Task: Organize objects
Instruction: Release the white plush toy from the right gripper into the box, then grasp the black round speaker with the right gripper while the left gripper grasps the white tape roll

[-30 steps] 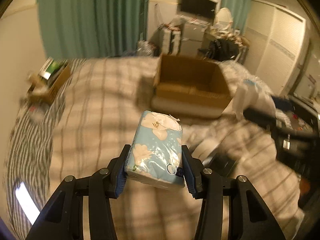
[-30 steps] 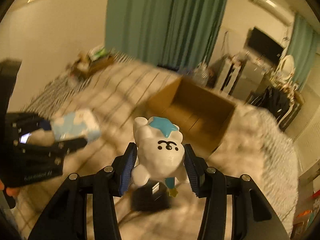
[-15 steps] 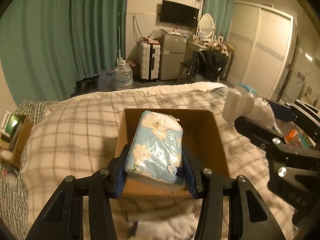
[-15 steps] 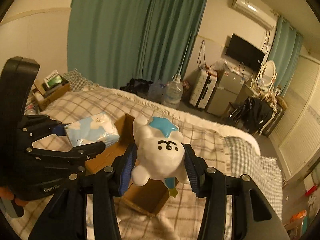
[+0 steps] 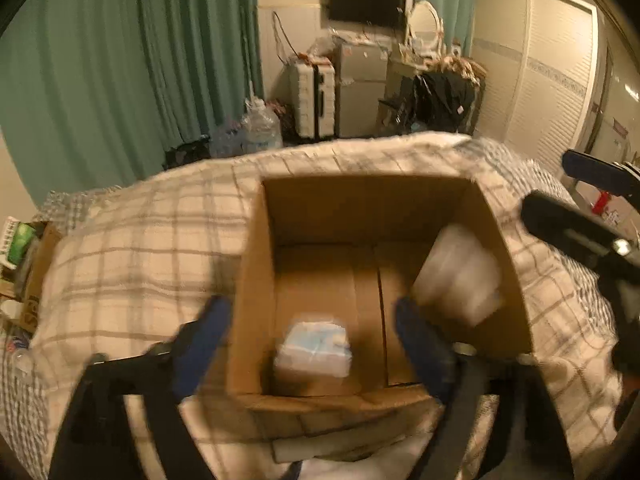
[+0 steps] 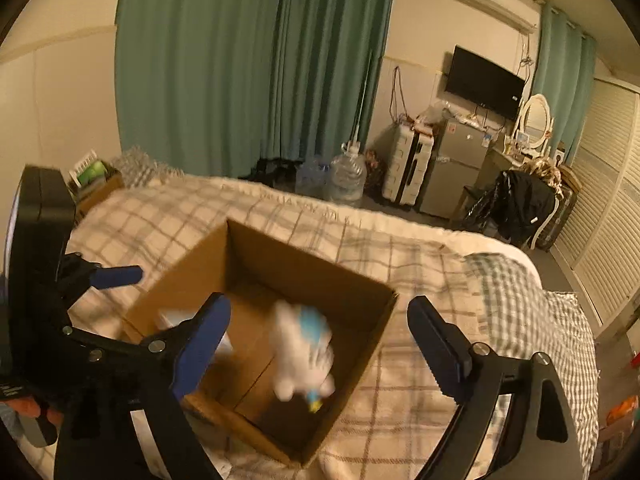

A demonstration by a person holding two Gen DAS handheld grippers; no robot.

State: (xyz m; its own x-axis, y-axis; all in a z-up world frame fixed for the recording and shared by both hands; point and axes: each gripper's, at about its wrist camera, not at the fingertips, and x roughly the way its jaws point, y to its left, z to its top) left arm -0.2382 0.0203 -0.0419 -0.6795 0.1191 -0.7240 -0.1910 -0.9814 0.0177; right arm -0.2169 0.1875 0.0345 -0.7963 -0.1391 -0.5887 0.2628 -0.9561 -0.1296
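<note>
An open cardboard box sits on the plaid bed. My left gripper is open above the box's near edge; the blue tissue pack is blurred inside the box, free of the fingers. My right gripper is open over the box; the white plush toy with a blue star is blurred inside the box, also showing in the left wrist view. The tissue pack shows partly behind my right gripper's left finger.
The plaid blanket covers the bed around the box. A small box of clutter stands at the bed's left side. Water jugs, a suitcase, a small fridge and a chair with dark clothes stand beyond the bed by green curtains.
Both grippers opened over the box. The tissue pack left my left gripper and the plush toy left my right gripper; both are now inside the box, blurred by motion.
</note>
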